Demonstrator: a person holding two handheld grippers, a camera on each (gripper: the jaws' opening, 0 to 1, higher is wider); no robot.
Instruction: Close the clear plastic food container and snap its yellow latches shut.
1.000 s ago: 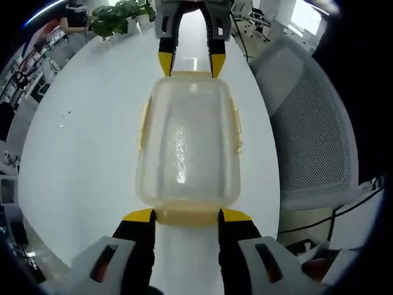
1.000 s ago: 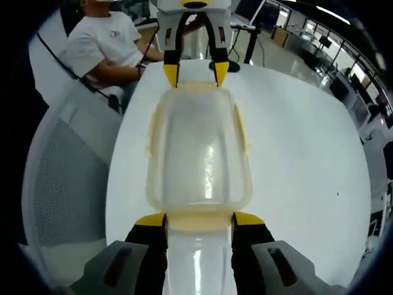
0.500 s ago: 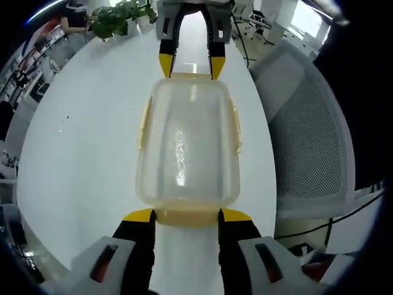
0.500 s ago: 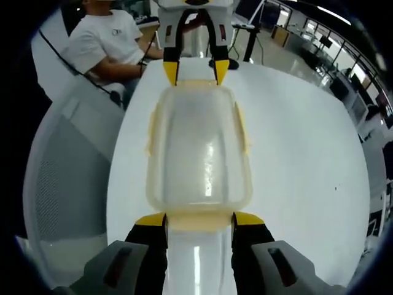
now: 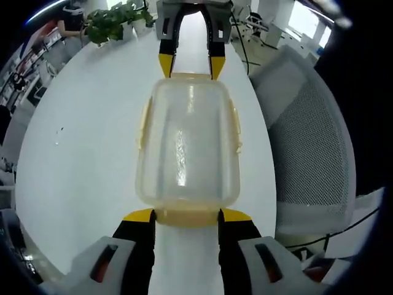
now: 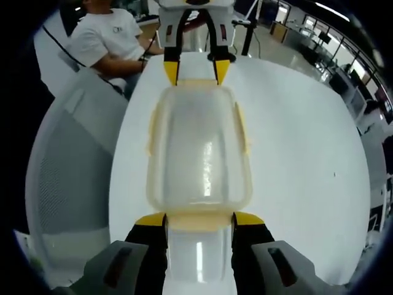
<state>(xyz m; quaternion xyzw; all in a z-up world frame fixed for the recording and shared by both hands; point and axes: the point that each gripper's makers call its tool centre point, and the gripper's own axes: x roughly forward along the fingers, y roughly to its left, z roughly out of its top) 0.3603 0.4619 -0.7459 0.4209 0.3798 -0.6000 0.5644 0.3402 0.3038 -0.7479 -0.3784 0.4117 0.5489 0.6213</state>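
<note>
In the left gripper view the left tongs [image 5: 186,216] rise from the bottom with both yellow tips set against the near end latch [image 5: 187,216] of the clear plastic food container [image 5: 186,147], jaws spread to about the width of that latch, released rather than clamped on anything. The container lies lengthwise on the white table [image 5: 86,153], lid on, stretching away from these tongs; at its far end the right tongs [image 5: 191,66] come down from the top, their two yellow tips at the far end latch [image 5: 190,75]. Two more yellow latches run along the long sides, one on the left [image 5: 143,123] and one on the right [image 5: 236,126], making four in all; whether any is fully snapped down I cannot tell. Beside the table on the right stands a grey mesh chair [image 5: 307,135], and beyond the far edge a green potted plant [image 5: 116,18]. The right gripper view gives the mirror of this: the right tongs [image 6: 199,219] are nearest, spread at their end latch [image 6: 199,220], the container [image 6: 198,144] between, the left tongs [image 6: 196,67] far off at the other end, the mesh chair [image 6: 67,166] to the left, and behind it a seated person in a white shirt [image 6: 101,40].
</note>
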